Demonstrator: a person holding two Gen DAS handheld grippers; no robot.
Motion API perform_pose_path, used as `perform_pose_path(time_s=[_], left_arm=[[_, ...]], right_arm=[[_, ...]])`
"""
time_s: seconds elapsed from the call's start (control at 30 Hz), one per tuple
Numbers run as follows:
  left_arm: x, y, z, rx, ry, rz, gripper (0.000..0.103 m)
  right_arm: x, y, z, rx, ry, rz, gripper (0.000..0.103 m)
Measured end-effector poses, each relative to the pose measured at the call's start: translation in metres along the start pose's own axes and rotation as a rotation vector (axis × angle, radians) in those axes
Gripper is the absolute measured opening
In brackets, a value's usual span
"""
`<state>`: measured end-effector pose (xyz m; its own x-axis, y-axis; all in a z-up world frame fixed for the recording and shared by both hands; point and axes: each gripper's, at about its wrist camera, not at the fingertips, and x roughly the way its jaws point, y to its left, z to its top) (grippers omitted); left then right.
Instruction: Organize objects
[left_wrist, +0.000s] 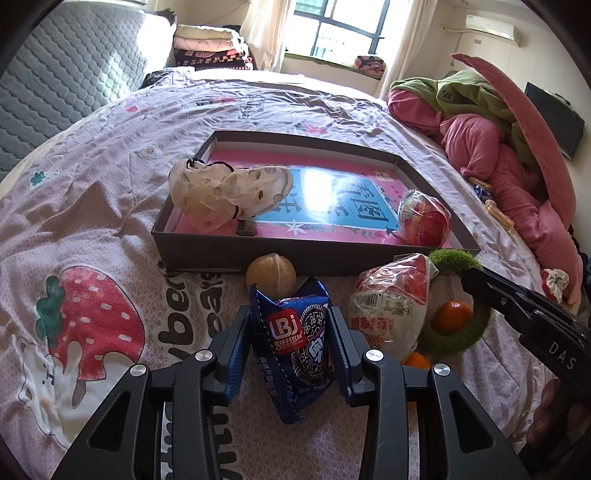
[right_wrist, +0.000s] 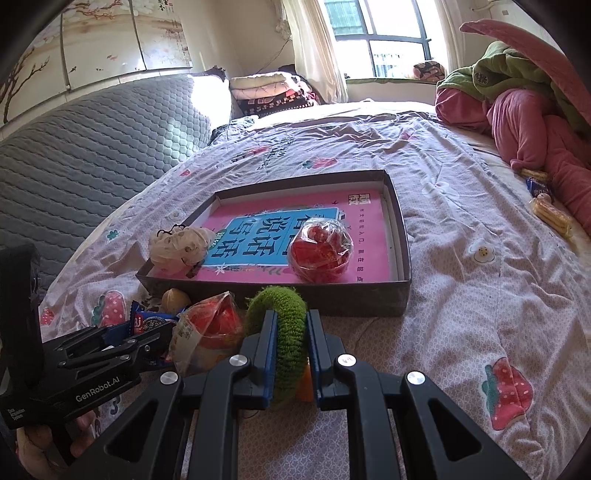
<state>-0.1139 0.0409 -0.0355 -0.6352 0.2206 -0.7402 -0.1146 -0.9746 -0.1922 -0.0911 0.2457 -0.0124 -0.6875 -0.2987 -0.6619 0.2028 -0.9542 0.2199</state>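
Note:
My left gripper (left_wrist: 291, 332) is shut on a blue cookie packet (left_wrist: 295, 343) on the bed, just in front of the shallow dark box (left_wrist: 258, 253). My right gripper (right_wrist: 290, 332) is shut on a green fuzzy ring (right_wrist: 280, 325), which also shows in the left wrist view (left_wrist: 458, 332). The box (right_wrist: 402, 258) holds a cream spotted cloth (left_wrist: 225, 190), a pink and blue book (right_wrist: 369, 229) and a wrapped red ball (right_wrist: 319, 249). A tan round fruit (left_wrist: 271, 273), a red and white snack bag (left_wrist: 391, 302) and an orange (left_wrist: 452, 315) lie in front of the box.
A pile of pink and green bedding (left_wrist: 491, 144) lies at the right edge of the bed. Loose wrapped snacks (right_wrist: 550, 214) lie beside it. A grey quilted headboard (right_wrist: 92, 147) stands at the left. Folded blankets (left_wrist: 210, 48) are stacked at the back.

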Motion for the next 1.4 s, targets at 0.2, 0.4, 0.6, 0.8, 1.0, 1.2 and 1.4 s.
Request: perform_pose_path(time_s=[0.2,0.4,0.6,0.8,1.0,1.2,1.4], left_arm=[[0.0,-0.003,-0.003,0.01,0.005,-0.025,0.039],[0.0,-0.005,-0.005,-0.014,0.02,-0.09,0.036],[-0.005,-0.003,-0.003,-0.035,-0.001,-0.102,0.035],[-0.012,0.003,0.001,-0.059,-0.027,-0.114,0.033],[-0.02,0.004,0.006,-0.06,-0.046,-0.117,0.033],[-0.031,0.004,0.014,-0.056,-0.088,-0.114,0.033],[-0.037,0.003,0.023,-0.055,-0.115,-0.111,0.033]], right_arm=[[0.002,0.001,-0.001,-0.003,0.009,0.009,0.016],[-0.001,-0.001,0.001,0.003,-0.004,0.005,0.016],[-0.003,-0.003,0.002,0.014,-0.018,0.006,0.016],[-0.008,-0.005,0.005,0.016,-0.034,0.002,0.016],[-0.013,-0.004,0.007,0.015,-0.057,0.006,0.016],[-0.019,0.001,0.012,0.006,-0.089,0.014,0.016],[-0.021,0.007,0.019,-0.01,-0.115,0.011,0.016]])
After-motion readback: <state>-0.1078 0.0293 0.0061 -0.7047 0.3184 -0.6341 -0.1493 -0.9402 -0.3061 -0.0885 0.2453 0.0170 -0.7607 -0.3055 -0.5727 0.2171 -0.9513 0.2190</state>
